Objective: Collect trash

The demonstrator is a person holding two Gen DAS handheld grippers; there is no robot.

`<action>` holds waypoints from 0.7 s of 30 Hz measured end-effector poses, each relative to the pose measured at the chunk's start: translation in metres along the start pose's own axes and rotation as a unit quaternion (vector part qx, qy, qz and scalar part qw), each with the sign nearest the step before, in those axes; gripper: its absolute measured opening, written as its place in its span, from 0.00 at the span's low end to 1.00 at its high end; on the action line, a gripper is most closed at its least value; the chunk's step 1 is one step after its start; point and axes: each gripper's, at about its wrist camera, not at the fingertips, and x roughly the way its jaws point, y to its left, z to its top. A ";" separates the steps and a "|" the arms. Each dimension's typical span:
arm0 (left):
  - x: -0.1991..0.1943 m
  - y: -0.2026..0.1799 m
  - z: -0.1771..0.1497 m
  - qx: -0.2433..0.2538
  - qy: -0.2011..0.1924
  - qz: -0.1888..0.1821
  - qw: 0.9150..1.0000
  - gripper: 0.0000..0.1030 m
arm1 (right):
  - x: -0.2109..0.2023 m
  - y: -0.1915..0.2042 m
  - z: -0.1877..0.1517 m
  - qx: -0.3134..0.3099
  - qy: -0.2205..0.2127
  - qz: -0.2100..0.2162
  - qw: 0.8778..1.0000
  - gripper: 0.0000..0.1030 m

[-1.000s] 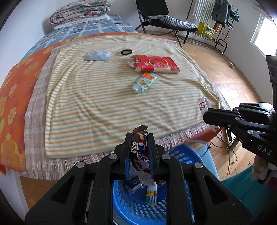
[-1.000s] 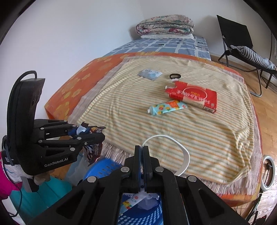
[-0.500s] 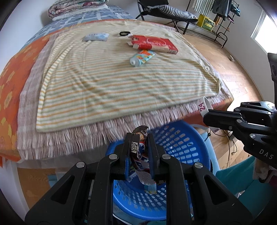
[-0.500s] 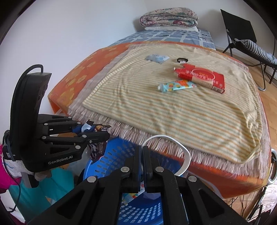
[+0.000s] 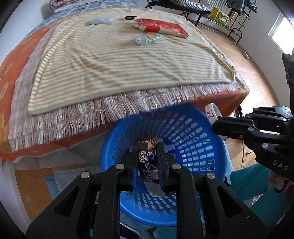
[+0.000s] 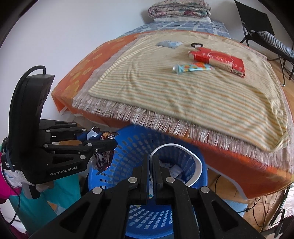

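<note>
My left gripper (image 5: 148, 147) is shut on a crumpled brown and blue snack wrapper (image 5: 147, 160), held over the open blue basket (image 5: 193, 132). From the right wrist view that gripper (image 6: 110, 143) and its wrapper (image 6: 103, 158) hang at the basket's (image 6: 125, 156) left rim. My right gripper (image 6: 151, 158) is shut on a white looped band (image 6: 176, 145) above the basket; the left wrist view shows this band (image 5: 211, 112), marked 24. Paper scraps lie in the basket. On the striped bed cover remain a red carton (image 6: 218, 59), a patterned tube (image 6: 192, 67), a grey-blue packet (image 6: 168, 44) and a black hair tie (image 6: 196, 44).
The bed's fringed edge (image 5: 91, 114) overhangs the basket's far rim. A folded quilt (image 6: 180, 9) lies at the bed's head. A black chair (image 6: 257, 23) and a yellow crate (image 5: 219, 15) stand on the wooden floor beyond. Teal fabric (image 5: 248, 176) sits beside the basket.
Both grippers have sunk from bed-edge height to just over the basket and tipped downward. The basket now fills the lower view. Both grips are unchanged.
</note>
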 end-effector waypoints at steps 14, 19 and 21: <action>0.007 -0.002 -0.004 -0.001 0.012 0.003 1.000 0.25 | 0.009 -0.003 -0.008 0.014 0.012 -0.001 1.000 0.09; 0.008 0.000 -0.005 -0.004 0.012 0.005 1.000 0.28 | 0.009 -0.006 -0.008 0.016 0.014 -0.003 1.000 0.18; 0.008 0.001 -0.005 -0.004 0.014 0.005 1.000 0.28 | 0.010 -0.006 -0.007 0.017 0.014 -0.004 1.000 0.22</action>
